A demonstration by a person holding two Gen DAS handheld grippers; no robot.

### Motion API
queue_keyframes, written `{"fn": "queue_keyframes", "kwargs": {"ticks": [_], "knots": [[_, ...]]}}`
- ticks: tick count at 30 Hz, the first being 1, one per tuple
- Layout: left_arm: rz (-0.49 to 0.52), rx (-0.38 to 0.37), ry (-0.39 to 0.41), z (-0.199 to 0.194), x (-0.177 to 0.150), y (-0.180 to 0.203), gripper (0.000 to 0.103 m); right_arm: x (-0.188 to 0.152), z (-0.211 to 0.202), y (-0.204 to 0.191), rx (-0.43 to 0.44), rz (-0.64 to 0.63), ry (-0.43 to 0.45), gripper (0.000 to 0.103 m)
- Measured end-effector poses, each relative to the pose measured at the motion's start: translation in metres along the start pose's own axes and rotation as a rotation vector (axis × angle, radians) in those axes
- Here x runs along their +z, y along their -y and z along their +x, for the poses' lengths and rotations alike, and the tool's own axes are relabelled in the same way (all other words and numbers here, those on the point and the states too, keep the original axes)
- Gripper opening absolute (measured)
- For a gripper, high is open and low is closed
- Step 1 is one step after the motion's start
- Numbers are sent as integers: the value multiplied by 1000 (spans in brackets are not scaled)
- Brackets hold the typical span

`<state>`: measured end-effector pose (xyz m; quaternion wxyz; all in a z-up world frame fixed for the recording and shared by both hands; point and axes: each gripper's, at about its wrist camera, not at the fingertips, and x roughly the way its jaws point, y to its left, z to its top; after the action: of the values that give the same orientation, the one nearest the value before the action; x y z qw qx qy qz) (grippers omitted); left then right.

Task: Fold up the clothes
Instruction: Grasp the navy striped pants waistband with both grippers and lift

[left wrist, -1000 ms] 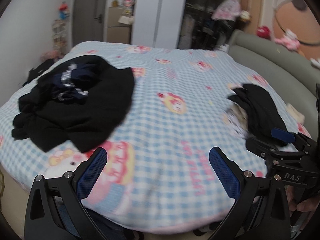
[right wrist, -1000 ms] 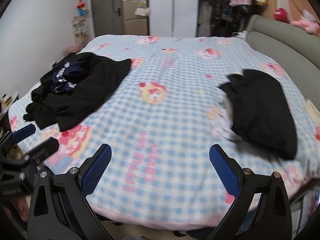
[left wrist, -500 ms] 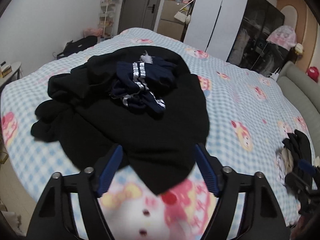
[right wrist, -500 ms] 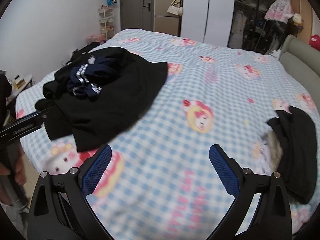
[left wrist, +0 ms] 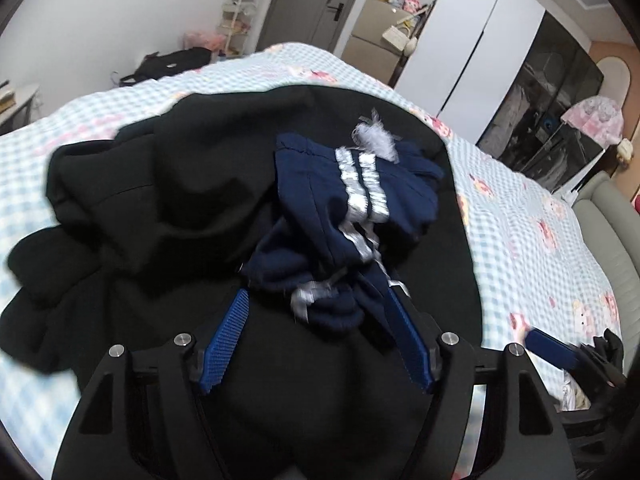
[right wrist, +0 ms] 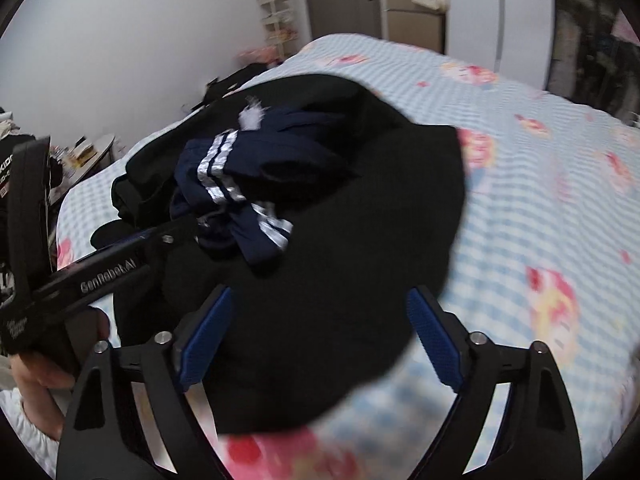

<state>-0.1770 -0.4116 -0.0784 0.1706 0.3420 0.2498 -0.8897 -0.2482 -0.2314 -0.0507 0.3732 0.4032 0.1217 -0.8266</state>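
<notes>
**Both grippers spread wide over the dark clothes pile**

The bed (left wrist: 532,240), under a blue-and-white checked cover with pink cartoon prints, fills both views; its far edge runs off at 3 o'clock beside a grey padded headboard (left wrist: 612,216). Nothing here serves as a container: the clothes lie loose on the cover.

The black garment (left wrist: 168,200) is the largest piece, a crumpled spread covering the centre of the left wrist view and reaching from 9 o'clock to the middle of the right wrist view (right wrist: 340,280). Its lower part is cut off behind the gripper frames, so its shape and kind cannot be made out. On top of it sits the navy garment with white stripes (left wrist: 352,200), bunched up, with a small pale tuft at its 12 o'clock end; in the right wrist view (right wrist: 236,188) it lies at 10 o'clock.

The left gripper (left wrist: 320,344) has its blue pads spread apart, the navy bundle's lower folds lying just between and ahead of them; whether a pad touches cloth is unclear. The right gripper (right wrist: 320,340) is likewise spread, hovering over black cloth, gripping nothing.

At 4 o'clock in the left view another dark garment (left wrist: 608,352) is mostly cut off. Motion blur smears the bed print.
</notes>
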Motion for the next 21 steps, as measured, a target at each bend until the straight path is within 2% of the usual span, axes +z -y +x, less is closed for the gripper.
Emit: {"fn": "queue_keyframes", "kwargs": {"ticks": [4,5,6,8,9,10,11,12,14,17,21], "knots": [[63,-62,-47,30,8,2,70,15,61,-14,52,-40,-77,81],[79,-77,-56,34,9,5,57,15,73,-16,74,-40,-101,81],[87,-81,-64,36,9,6,35,15,82,-18,97,-39,-116,82],[84,-86,-74,38,9,6,28,14,93,-23,111,-35,-116,82],[78,-91,-74,38,8,5,20,13,93,-25,106,-38,-103,76],[72,-98,-74,36,8,5,18,13,90,-27,101,-48,-93,66],[65,-109,-73,32,7,6,15,12,88,-30,101,-58,-85,36],[62,-117,-71,28,7,7,14,12,85,-31,119,-62,-88,19],[85,-131,-66,17,6,16,13,9,74,-34,120,-67,-81,13],[119,-164,-74,-3,-1,34,13,-1,46,-31,80,-84,-45,11],[186,-253,-114,-28,-23,73,13,-30,-12,-3,79,-7,-5,11]]}}
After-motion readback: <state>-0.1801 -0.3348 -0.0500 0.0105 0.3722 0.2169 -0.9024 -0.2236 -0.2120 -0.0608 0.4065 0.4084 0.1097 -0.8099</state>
